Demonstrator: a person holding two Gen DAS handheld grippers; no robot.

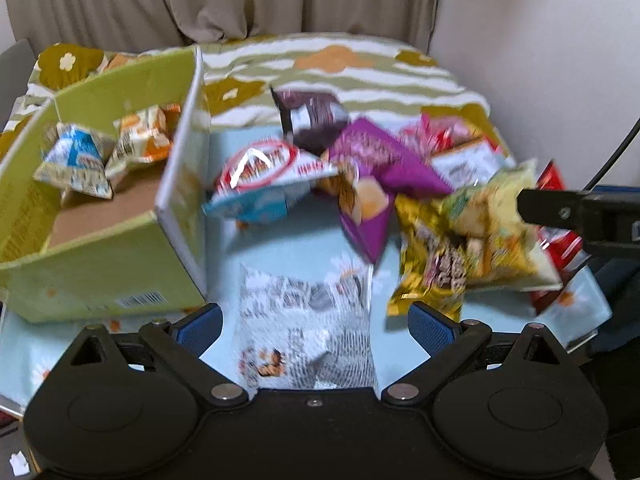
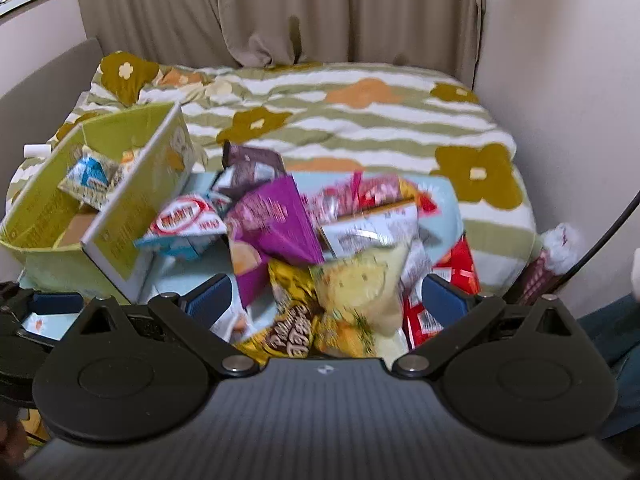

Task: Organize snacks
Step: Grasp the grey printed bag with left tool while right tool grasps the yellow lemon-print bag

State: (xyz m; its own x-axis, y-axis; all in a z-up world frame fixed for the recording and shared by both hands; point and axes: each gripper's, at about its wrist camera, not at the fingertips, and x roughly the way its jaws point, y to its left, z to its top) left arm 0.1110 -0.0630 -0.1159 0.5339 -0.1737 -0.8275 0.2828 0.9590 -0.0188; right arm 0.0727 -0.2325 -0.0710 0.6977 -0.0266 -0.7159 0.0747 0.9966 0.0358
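Snack packets lie heaped on a light blue cloth spread over a bed with a floral striped quilt. At left stands a green cardboard box, holding a blue-and-white packet and an orange-and-white packet. Left gripper: fingers spread open, with a white patterned packet lying on the cloth between them, not clamped. Right gripper: fingers spread open over the near part of the heap, above a yellow packet and a gold packet. A purple packet and a red-ringed white packet lie farther back, just right of the box. Red packets lie at right.
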